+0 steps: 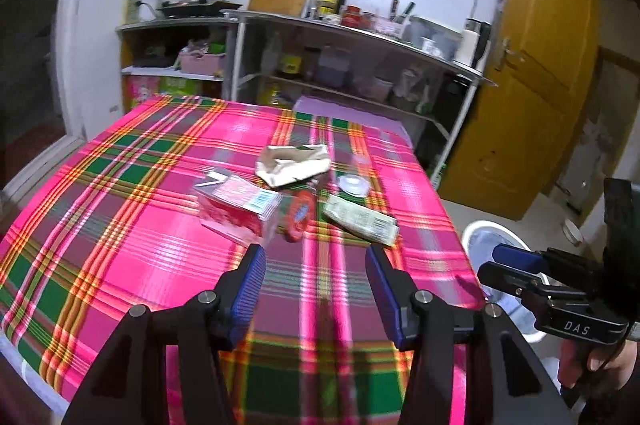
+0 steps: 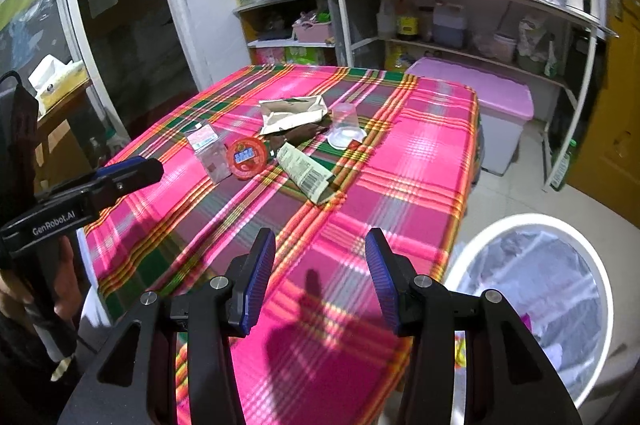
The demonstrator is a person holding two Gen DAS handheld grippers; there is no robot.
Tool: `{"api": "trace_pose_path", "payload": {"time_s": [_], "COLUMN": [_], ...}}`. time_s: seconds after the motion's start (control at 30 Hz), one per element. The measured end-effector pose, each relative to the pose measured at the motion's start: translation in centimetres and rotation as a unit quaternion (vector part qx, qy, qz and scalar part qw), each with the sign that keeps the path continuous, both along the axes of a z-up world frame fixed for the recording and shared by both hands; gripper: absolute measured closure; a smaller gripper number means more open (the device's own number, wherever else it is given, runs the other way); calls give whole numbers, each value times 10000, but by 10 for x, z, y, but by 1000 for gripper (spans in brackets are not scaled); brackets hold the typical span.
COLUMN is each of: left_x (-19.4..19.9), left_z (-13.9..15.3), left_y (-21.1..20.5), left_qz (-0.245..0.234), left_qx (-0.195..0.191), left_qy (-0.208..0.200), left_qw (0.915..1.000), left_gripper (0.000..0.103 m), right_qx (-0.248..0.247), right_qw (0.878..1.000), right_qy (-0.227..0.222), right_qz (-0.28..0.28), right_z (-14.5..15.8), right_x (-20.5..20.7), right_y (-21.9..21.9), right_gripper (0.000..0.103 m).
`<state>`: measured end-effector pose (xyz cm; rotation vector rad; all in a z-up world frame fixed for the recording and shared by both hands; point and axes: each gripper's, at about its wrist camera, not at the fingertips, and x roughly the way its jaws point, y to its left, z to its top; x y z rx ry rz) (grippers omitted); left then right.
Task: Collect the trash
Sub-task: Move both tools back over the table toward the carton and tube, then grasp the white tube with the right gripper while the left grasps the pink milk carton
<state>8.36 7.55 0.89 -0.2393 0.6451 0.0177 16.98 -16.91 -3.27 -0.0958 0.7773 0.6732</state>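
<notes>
Beside the table point(image 2: 440, 145), a lined bin point(image 2: 532, 289); both grippers point(image 1: 316, 265) point(image 2: 320, 249) gape empty before scattered wrappers point(image 2: 306, 175).

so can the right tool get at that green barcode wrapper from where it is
Probably yes. The right tool is open and empty, and the green barcode wrapper lies nearest it on the tablecloth, with only bare cloth between them.

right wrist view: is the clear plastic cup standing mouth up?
No. The clear plastic cup sits upside down on the plaid tablecloth, wide rim on the cloth and narrow base on top.
</notes>
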Motion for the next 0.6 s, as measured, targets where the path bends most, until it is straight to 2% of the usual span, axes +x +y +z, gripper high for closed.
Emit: {"api": "trace_pose_path", "payload": {"time_s": [0.6], "left_x": [37], "left_z": [-20], "left_y": [45], "left_qz": [424], "left_qx": [-245], "left_qy": [184], "left_qw": [9986], "left_gripper": [48], "right_qx": [-622], "right_qw": [9967], "right_qy": [203], "right_qz": [480], "right_z": [-34], "right_x": [69], "right_y": [71], "right_gripper": [55]}}
